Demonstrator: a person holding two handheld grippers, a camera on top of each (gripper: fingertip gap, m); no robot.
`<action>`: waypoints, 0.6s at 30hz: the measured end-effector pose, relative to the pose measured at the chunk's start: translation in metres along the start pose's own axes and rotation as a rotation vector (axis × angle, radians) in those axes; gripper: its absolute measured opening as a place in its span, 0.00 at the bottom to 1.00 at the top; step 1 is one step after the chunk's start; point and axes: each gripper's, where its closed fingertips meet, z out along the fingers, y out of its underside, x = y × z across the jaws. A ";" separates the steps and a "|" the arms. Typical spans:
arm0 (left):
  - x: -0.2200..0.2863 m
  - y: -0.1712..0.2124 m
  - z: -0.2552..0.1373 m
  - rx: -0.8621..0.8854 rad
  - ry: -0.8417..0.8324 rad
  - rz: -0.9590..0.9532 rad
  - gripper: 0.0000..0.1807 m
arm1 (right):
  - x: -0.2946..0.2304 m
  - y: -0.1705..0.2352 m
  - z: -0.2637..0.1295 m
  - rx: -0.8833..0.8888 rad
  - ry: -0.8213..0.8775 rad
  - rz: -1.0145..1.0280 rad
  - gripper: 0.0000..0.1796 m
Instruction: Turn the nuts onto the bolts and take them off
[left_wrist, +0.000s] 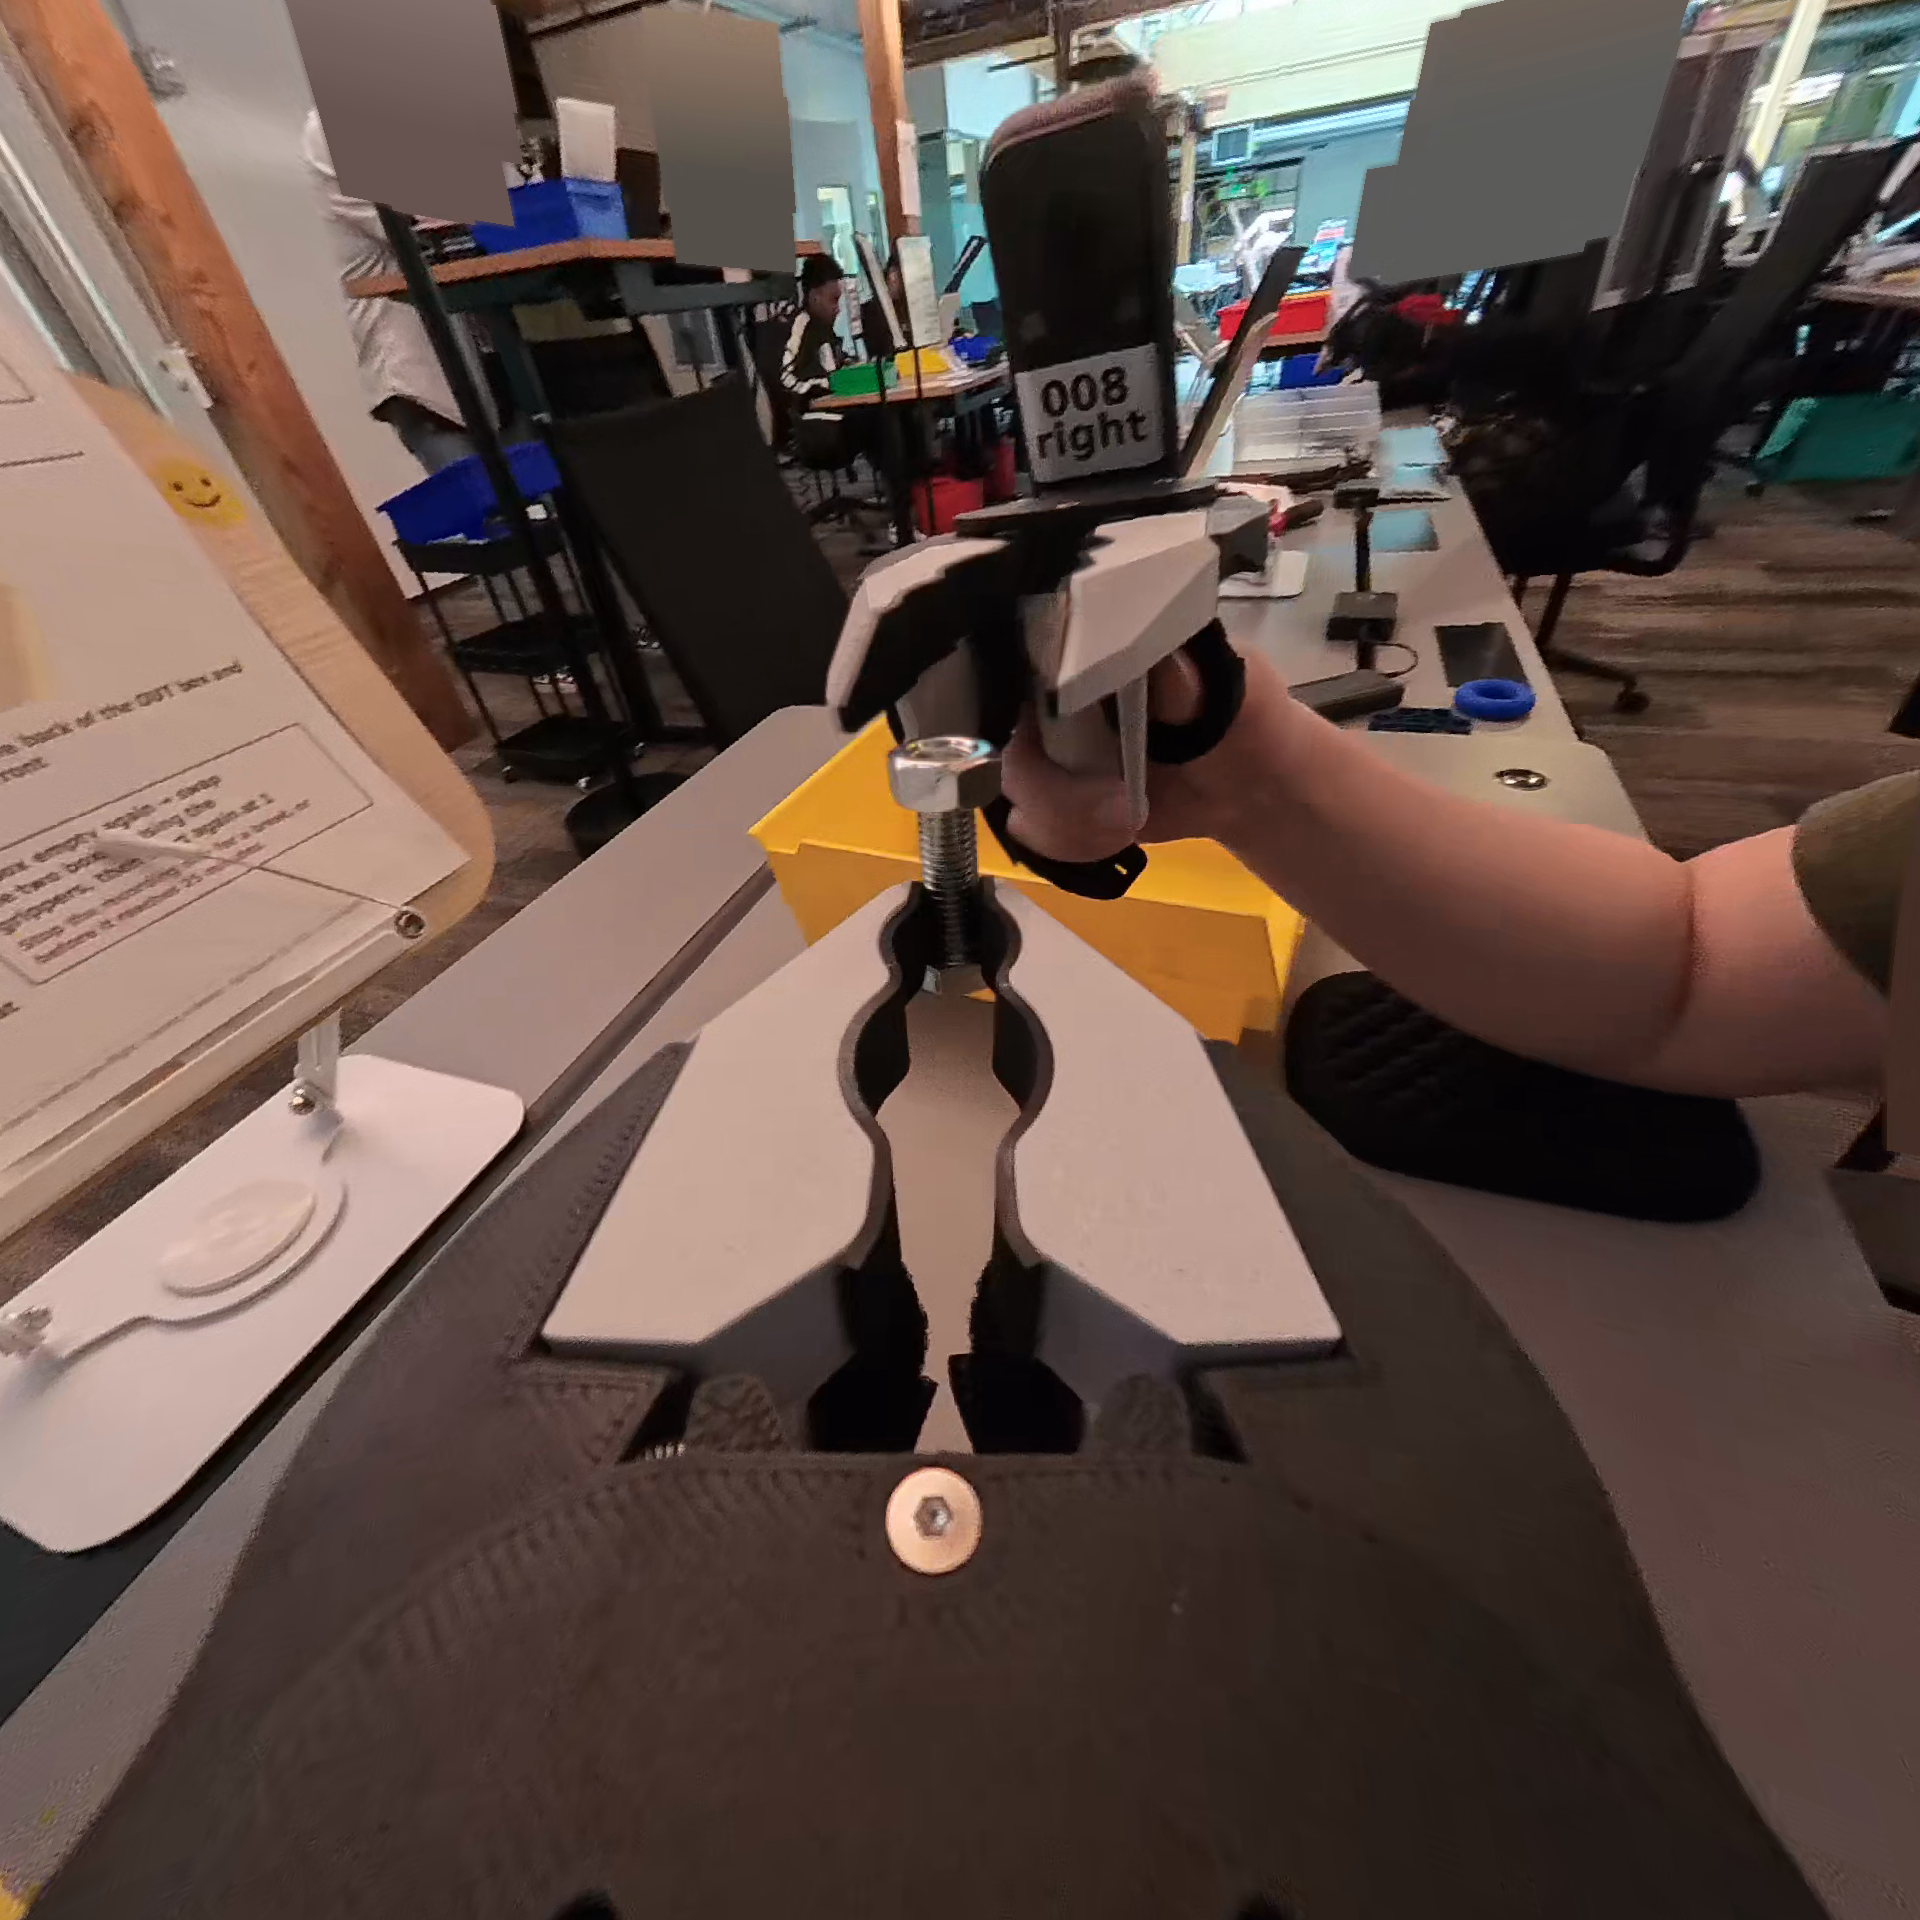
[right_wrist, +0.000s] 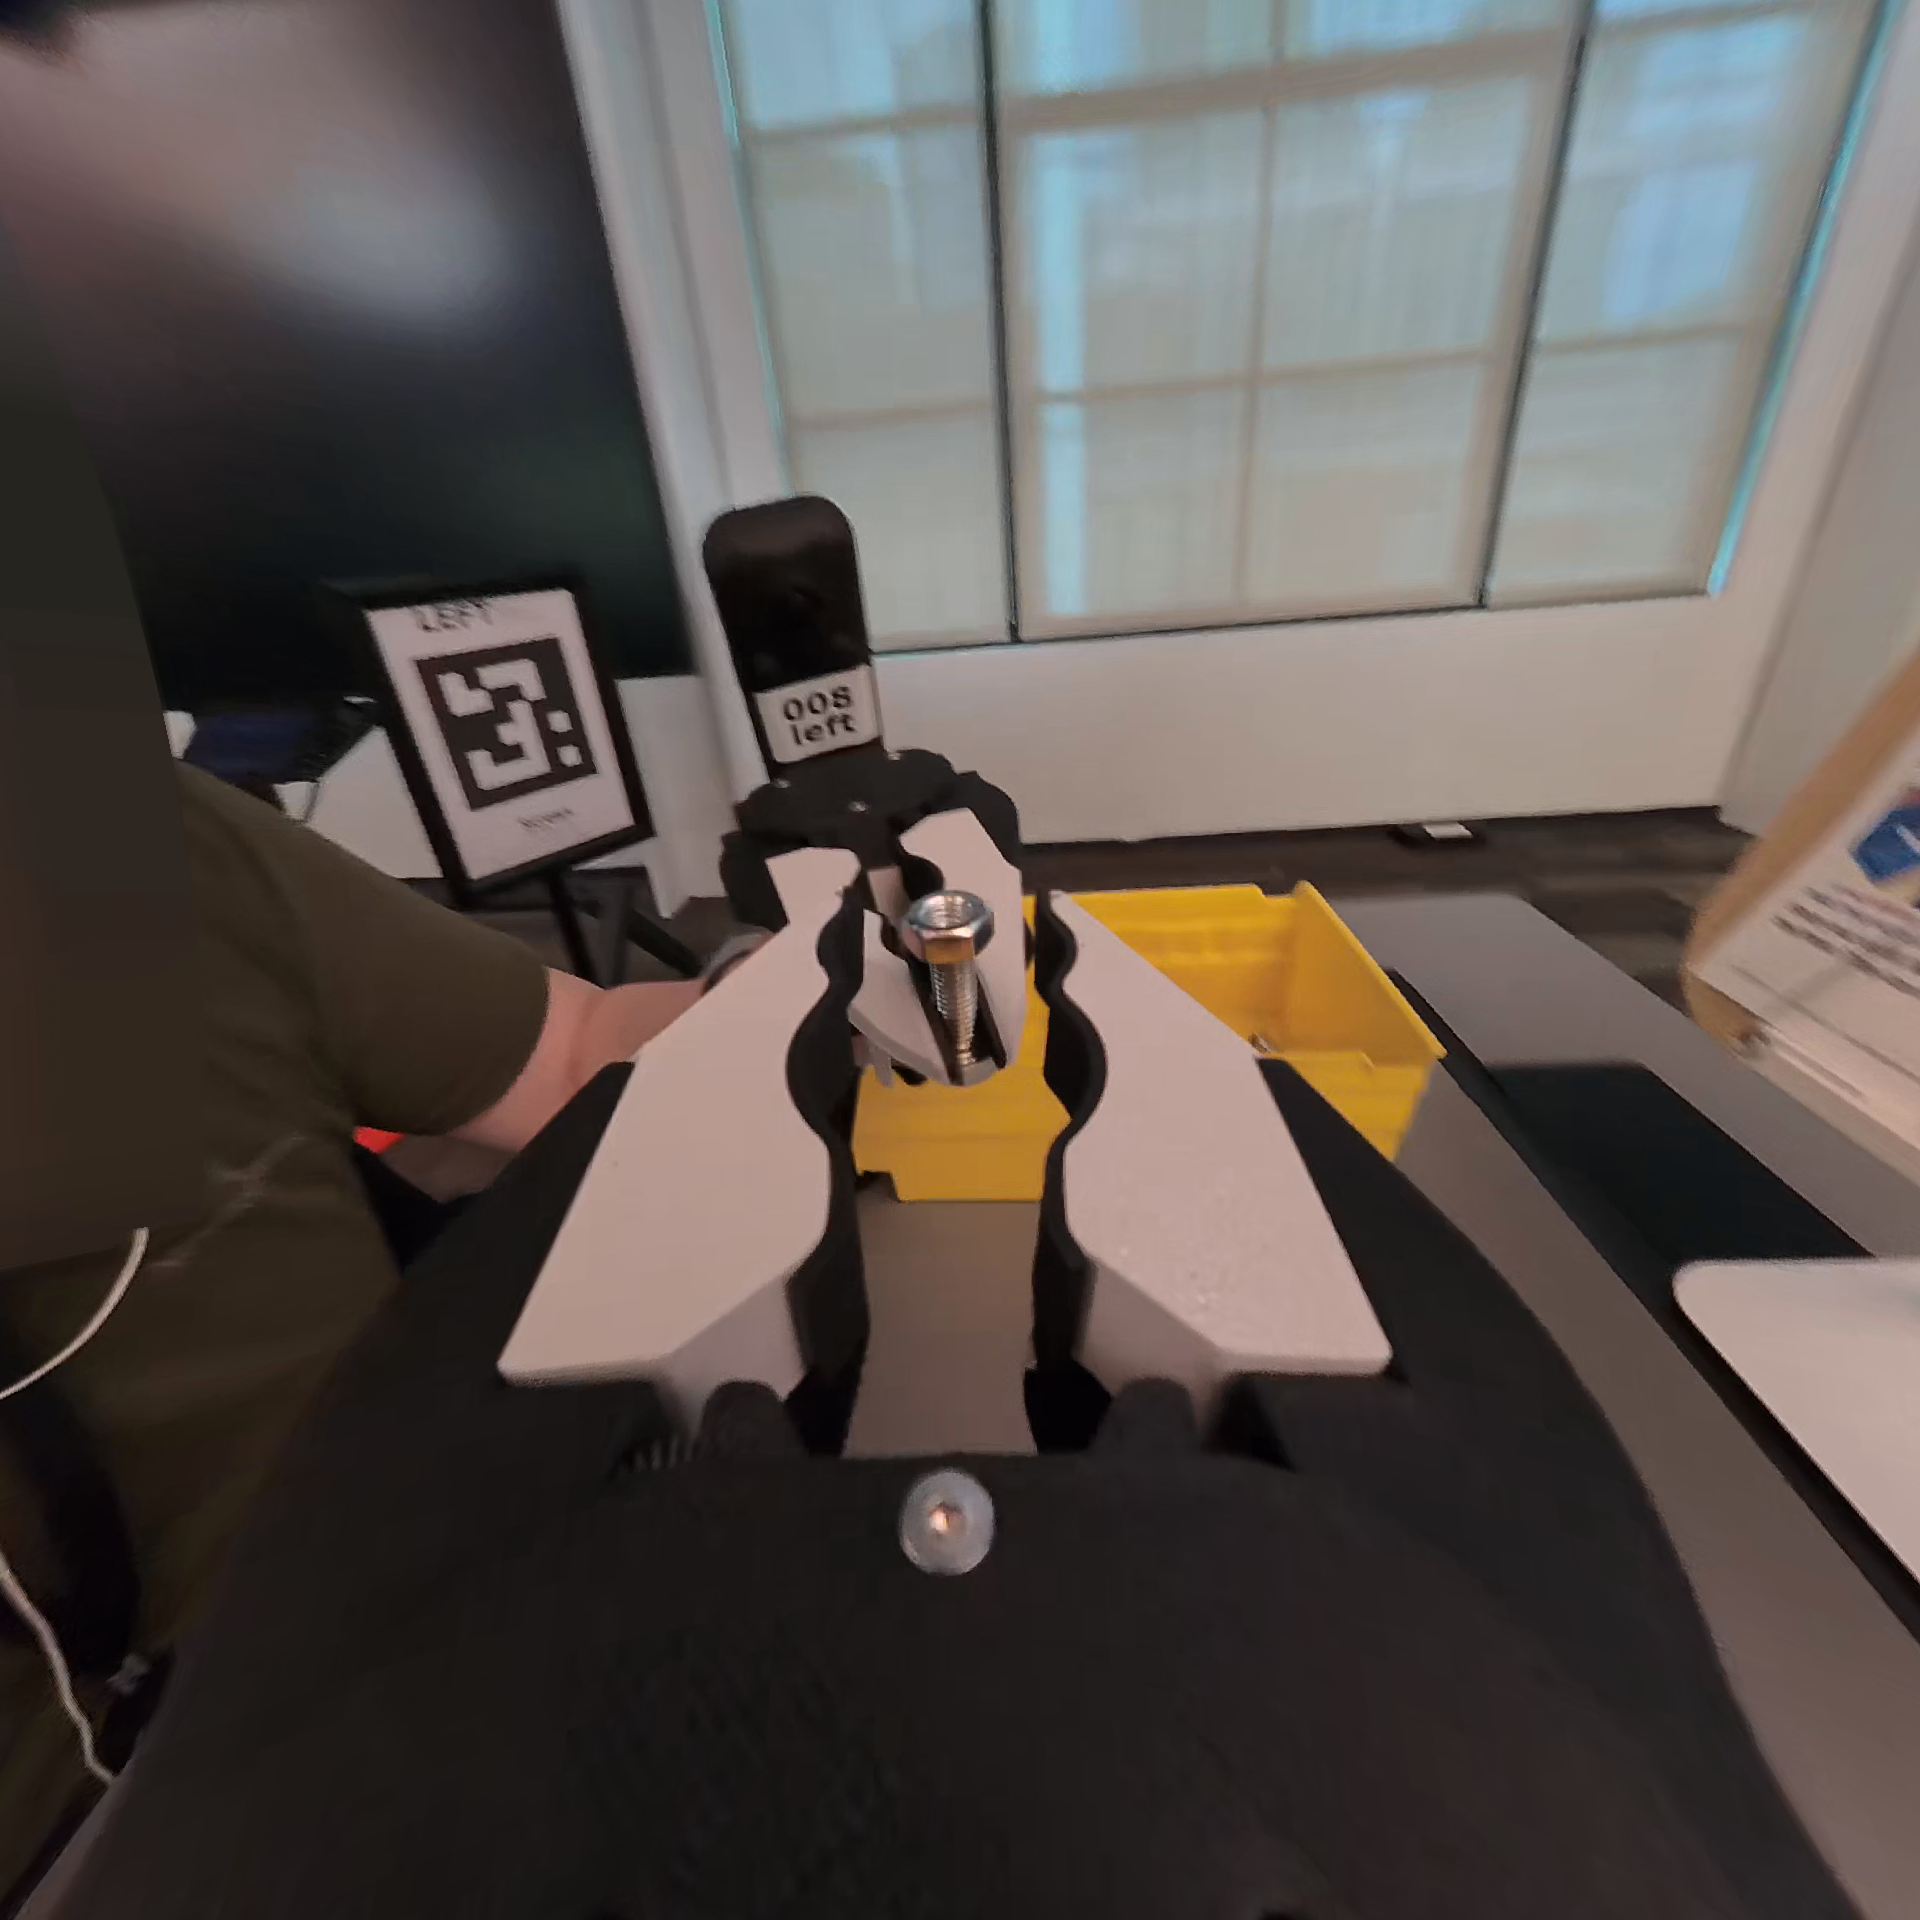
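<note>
Left claw (left_wrist: 951, 940) pinched the bolt (left_wrist: 945, 883) upright; nut (left_wrist: 943, 774) sat at its tip. Right claw (right_wrist: 940, 961) was spread around the nut, yellow bin (right_wrist: 1247, 977) at 12 o'clock. Probably mid-threading, direction unclear.

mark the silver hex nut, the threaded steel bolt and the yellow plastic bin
silver hex nut (left_wrist: 943, 774), left wrist view, front flat.
threaded steel bolt (left_wrist: 947, 883), left wrist view, mid shank.
yellow plastic bin (right_wrist: 1340, 1023), right wrist view, right wall.

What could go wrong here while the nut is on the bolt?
1. The left gripper pinches the bolt only near its lower end, so it may tilt or slip.
2. The nut sits at the very top; it may fall, perhaps outside the yellow bin.
</note>
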 end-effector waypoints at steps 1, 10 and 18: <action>0.001 -0.001 0.000 0.001 0.004 0.000 0.04 | -0.001 0.000 0.000 0.000 -0.006 0.000 0.16; -0.010 0.000 -0.003 -0.003 -0.051 -0.029 0.04 | -0.004 0.009 0.002 -0.087 0.009 -0.032 0.11; -0.007 0.000 -0.001 -0.001 -0.045 -0.007 0.04 | -0.002 0.009 0.012 -0.067 0.052 -0.093 0.38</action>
